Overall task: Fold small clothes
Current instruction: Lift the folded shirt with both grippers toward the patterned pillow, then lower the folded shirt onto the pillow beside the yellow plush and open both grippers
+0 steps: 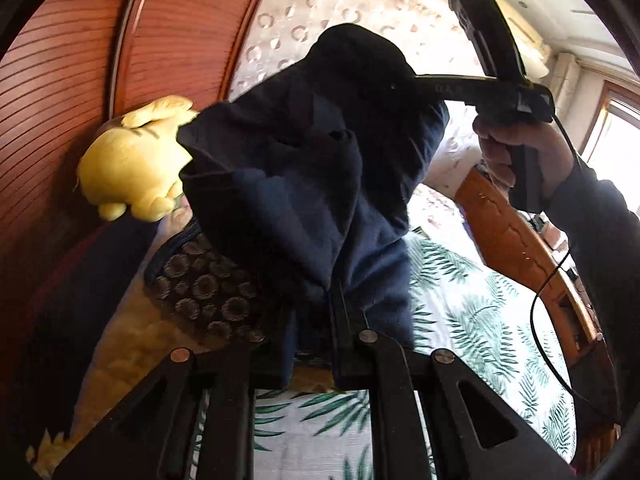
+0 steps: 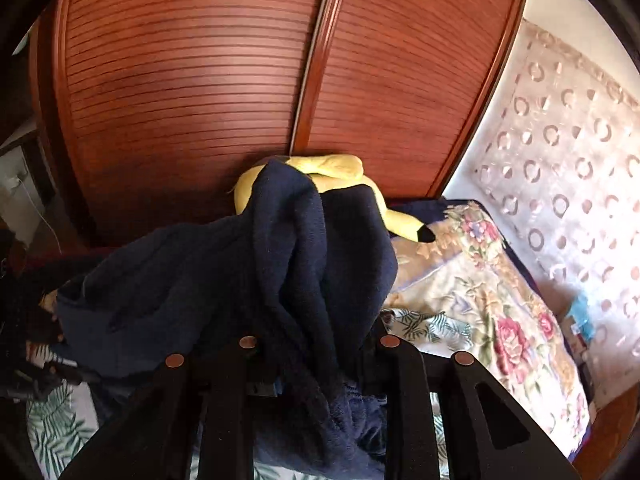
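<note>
Navy garment held up in the air over leaf-print bedsheet, clamped in left gripper and right gripper, draping over both. Yellow plush behind, floral pillow beside, wooden slatted wardrobe at back.

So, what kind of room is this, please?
Most likely a bedroom: a bed with a leaf-print sheet, a floral pillow, a yellow plush toy, and a wooden wardrobe behind.
</note>
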`<state>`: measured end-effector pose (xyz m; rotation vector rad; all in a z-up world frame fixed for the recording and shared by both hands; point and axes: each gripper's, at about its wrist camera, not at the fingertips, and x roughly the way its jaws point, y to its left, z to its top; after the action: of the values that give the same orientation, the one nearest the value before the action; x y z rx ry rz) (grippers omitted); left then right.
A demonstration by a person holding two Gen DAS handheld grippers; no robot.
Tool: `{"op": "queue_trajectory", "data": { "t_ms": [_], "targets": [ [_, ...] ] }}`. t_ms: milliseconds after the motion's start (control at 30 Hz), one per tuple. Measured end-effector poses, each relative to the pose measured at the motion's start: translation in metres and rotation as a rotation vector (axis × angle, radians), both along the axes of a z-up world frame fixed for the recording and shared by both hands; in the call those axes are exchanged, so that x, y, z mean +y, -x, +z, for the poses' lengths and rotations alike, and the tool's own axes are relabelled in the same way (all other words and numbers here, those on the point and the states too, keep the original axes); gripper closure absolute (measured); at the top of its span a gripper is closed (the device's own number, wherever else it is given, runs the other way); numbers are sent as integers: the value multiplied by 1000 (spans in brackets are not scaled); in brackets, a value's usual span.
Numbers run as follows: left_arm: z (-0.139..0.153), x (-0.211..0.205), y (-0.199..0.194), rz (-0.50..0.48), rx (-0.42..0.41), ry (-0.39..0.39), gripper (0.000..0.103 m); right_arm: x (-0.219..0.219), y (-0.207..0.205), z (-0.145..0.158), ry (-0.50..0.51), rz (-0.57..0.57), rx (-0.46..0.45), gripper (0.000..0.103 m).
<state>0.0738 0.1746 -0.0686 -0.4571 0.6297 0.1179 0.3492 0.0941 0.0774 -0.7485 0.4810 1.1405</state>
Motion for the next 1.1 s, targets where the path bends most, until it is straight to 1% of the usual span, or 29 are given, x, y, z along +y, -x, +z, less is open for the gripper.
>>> {"op": "queue_trajectory", "data": {
  "t_ms": [33, 67, 100, 133, 167, 200, 267, 300, 367, 400, 467, 533, 600, 700, 800, 867, 900, 1000, 1033, 1067, 1100],
  "targets": [
    [-3, 4, 1, 3, 10, 20, 88, 4, -4, -4, 1, -29, 2, 68],
    [-5, 7, 2, 6, 16, 31, 86, 8, -7, -7, -4, -64, 1, 57],
    [-7, 7, 5, 13, 19, 29, 84, 10, -11, -7, -21, -96, -10, 52],
    [-7, 8, 8, 16, 13, 21, 82, 9, -14, -6, -41, -127, -22, 50],
    [-6, 9, 9, 18, 7, 11, 77, 6, -16, -3, -65, -146, -28, 46],
    [-5, 10, 12, 25, 1, -5, 74, 1, -17, -1, -86, -167, -36, 44],
    [1, 11, 18, 28, -19, -22, 59, -8, -17, -1, -114, -200, -34, 44],
    [4, 12, 20, 28, -30, -33, 57, -14, -16, -1, -133, -195, -5, 44],
    [14, 14, 24, 33, -51, -67, 50, -25, -12, -9, -151, -160, 67, 44],
    [17, 16, 25, 36, -60, -83, 48, -30, -8, -15, -150, -153, 82, 44],
    [26, 22, 21, 32, -80, -99, 40, -41, -12, -26, -151, -159, 105, 44],
    [36, 28, 14, 44, -88, -122, 40, -50, -18, -37, -147, -177, 130, 44],
    [42, 36, 3, 54, -82, -164, 40, -62, -23, -44, -163, -207, 142, 44],
    [44, 47, -20, 47, -39, -224, 40, -75, -24, -47, -186, -248, 151, 44],
    [37, 53, -39, 12, 13, -252, 40, -84, -8, -46, -213, -276, 156, 44],
    [31, 57, -49, 1, 50, -251, 40, -94, 1, -43, -230, -296, 150, 44],
    [26, 59, -52, -8, 70, -235, 40, -106, 18, -41, -239, -304, 147, 44],
    [15, 60, -56, -33, 111, -192, 40, -120, 38, -38, -270, -317, 152, 44],
    [13, 59, -58, -40, 124, -188, 41, -125, 43, -38, -279, -320, 157, 44],
    [12, 58, -58, -52, 127, -181, 47, -129, 48, -37, -286, -324, 160, 44],
    [10, 58, -58, -73, 126, -171, 50, -134, 54, -38, -292, -328, 161, 44]
  ]
}}
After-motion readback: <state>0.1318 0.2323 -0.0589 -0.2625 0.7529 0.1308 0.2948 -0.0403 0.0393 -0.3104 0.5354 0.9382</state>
